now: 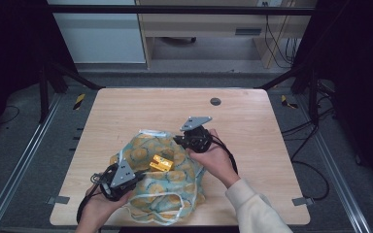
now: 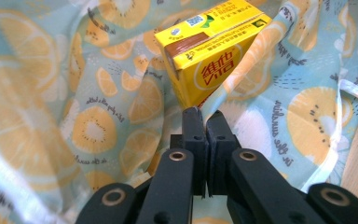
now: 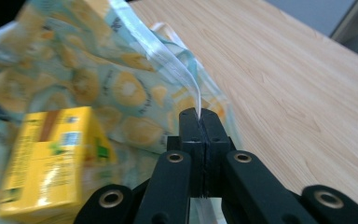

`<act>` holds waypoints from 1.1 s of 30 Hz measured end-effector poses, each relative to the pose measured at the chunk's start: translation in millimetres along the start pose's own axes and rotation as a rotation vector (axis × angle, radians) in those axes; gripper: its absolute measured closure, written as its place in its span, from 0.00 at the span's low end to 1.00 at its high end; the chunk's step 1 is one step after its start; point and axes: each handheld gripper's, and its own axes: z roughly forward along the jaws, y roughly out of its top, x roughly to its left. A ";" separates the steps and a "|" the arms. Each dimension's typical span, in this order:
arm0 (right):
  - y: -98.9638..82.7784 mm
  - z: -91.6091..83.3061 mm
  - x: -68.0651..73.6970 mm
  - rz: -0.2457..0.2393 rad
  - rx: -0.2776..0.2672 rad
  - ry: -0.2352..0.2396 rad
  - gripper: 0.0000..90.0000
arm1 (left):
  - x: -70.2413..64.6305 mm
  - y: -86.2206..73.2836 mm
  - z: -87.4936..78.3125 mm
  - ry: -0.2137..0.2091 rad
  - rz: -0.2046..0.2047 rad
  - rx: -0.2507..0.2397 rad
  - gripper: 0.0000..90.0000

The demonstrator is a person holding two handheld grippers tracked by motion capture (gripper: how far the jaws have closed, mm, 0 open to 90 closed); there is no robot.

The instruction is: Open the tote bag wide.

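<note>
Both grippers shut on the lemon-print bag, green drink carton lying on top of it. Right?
Not quite: the drink carton is yellow, not green, as the left gripper view shows. The rest holds: left gripper and right gripper are shut on the lemon-print bag, carton on top.

It looked like a lab recording bay — a bare wooden table [image 1: 252, 116] stood inside black metal framing [image 1: 175, 8], loose cables [image 1: 315, 126] trailed over grey floor, yellow-black hazard tape [image 1: 79, 101] marked it — office desk [image 1: 209, 29] beyond.
</note>
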 end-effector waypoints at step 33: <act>-54.1 38.3 -68.2 0.138 0.225 -0.115 1.00 | -1.9 -28.7 23.6 0.023 0.065 0.206 1.00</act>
